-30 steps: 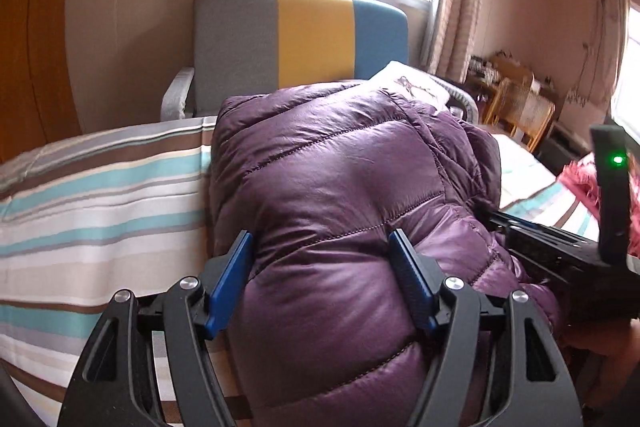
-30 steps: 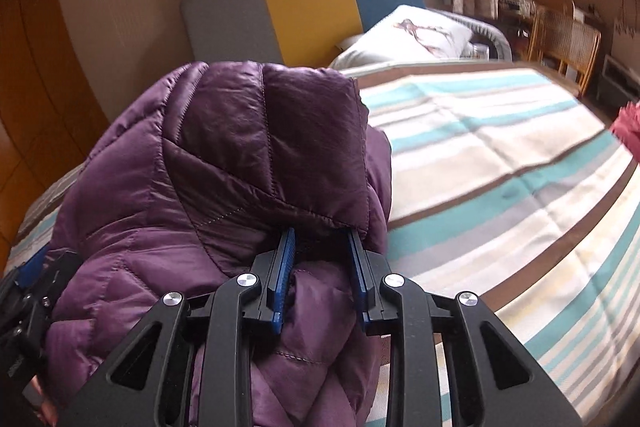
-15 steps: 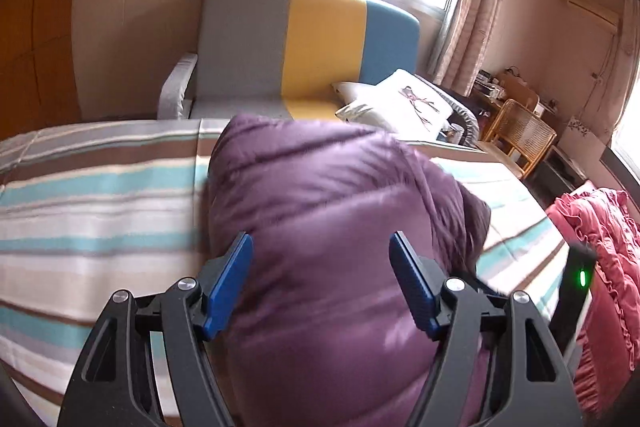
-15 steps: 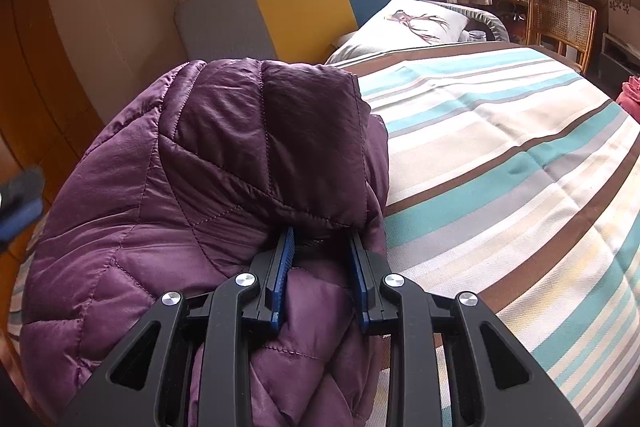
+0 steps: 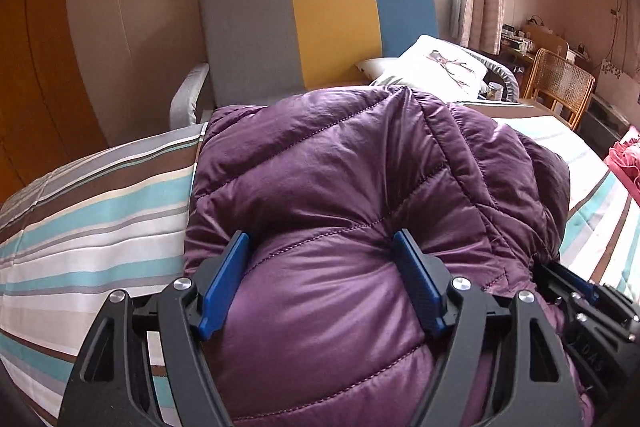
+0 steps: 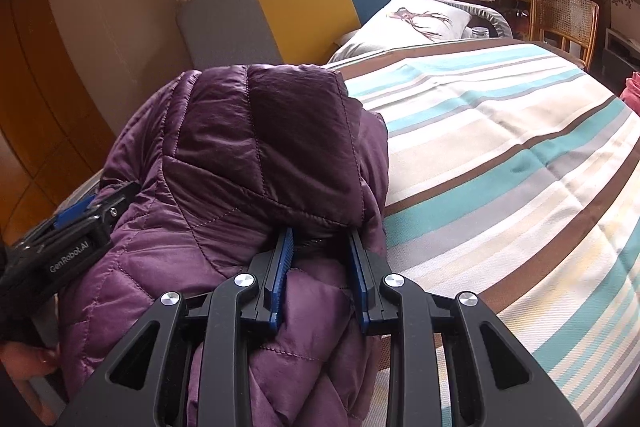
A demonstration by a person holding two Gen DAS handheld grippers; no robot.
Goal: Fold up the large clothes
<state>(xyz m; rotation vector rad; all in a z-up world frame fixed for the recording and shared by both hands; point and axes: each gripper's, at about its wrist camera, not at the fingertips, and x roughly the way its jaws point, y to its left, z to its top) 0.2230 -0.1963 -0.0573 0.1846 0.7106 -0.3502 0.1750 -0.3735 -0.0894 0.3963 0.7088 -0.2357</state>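
A purple quilted puffer jacket (image 5: pixel 352 187) lies bunched on the striped bed; it also shows in the right wrist view (image 6: pixel 224 179). My left gripper (image 5: pixel 322 259) has its jaws wide apart with a thick bulge of the jacket between them. My right gripper (image 6: pixel 320 247) is shut on a fold of the jacket under the hood edge. The right gripper's body shows at the left view's lower right (image 5: pixel 588 311). The left gripper's body shows at the right view's left edge (image 6: pixel 76 227).
The bed's striped sheet (image 6: pixel 500 155) spreads to the right and shows in the left wrist view (image 5: pixel 100 219). A grey, yellow and blue sofa (image 5: pixel 320 27) with a white pillow (image 5: pixel 436 67) stands behind. A wicker chair (image 6: pixel 564 15) and a red cloth (image 5: pixel 628 159) are at the right.
The left gripper has come back close over the jacket, and the right gripper's body is beside it again. The right gripper has kept its hold on the fold.
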